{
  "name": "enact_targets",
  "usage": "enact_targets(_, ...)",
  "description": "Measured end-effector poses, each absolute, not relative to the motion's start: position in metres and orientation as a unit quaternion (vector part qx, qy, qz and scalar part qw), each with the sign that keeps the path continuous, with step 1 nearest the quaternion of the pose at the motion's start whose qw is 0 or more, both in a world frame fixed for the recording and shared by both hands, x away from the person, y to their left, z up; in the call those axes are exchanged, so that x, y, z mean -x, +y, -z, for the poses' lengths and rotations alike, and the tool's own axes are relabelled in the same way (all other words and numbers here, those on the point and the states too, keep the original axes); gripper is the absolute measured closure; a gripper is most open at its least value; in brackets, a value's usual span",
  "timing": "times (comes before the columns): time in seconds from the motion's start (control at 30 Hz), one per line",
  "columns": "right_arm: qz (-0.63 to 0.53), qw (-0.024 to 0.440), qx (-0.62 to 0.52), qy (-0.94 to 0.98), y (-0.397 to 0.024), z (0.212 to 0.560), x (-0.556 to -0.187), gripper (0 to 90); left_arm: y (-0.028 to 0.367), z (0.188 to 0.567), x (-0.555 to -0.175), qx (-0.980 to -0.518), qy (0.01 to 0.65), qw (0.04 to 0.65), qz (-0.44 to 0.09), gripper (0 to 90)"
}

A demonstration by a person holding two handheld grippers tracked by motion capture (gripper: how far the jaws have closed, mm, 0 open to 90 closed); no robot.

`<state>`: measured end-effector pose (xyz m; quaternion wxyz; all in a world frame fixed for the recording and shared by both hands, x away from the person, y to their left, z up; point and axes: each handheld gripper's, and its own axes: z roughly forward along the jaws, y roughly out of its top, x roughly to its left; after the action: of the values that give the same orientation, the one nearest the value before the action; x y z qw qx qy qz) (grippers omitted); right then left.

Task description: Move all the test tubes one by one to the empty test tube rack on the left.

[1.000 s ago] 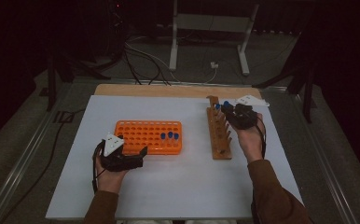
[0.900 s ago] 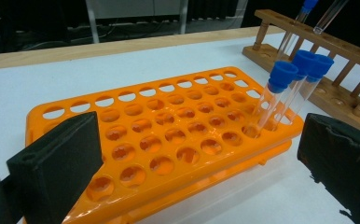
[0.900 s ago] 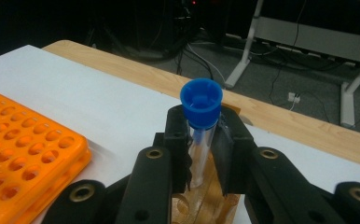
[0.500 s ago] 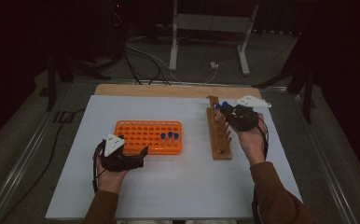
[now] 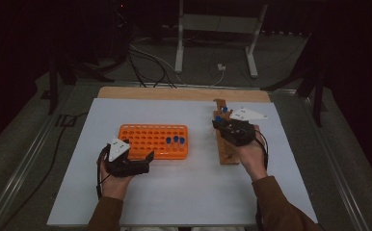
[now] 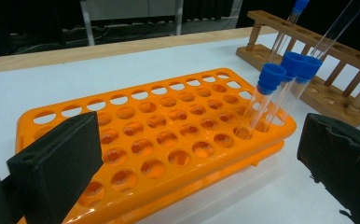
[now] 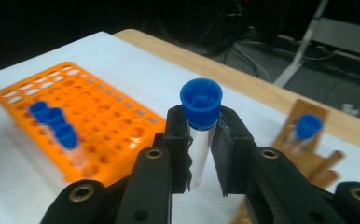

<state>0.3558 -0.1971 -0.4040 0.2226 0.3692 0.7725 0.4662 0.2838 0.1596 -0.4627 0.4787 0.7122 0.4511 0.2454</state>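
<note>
Left hand-held gripper (image 5: 148,158) agape — right hand-held gripper (image 7: 201,154) clamped

The bottom of the tube (image 7: 199,154) is getting lost between the right claw (image 7: 201,154) pads, so its lower end isn't showing in the right gripper view. The orange rack (image 7: 82,126) and its three capped tubes (image 7: 54,122) are coming out blurry there. In the left gripper view, the wooden rack (image 6: 327,79) is running off the right edge, and two tubes (image 6: 308,28) in it are getting cut by the top edge. From the high view, the blue caps (image 5: 221,114) by the right claw are too small to count.
</note>
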Motion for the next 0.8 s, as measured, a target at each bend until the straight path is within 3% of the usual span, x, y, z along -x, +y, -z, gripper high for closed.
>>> enact_targets(0.8, -0.482, 0.153, -0.298, 0.810, -0.146, 0.404, -0.324, 76.7, 0.134, 0.445, -0.283, -0.729, 0.411, 0.493, -0.239, 1.7)
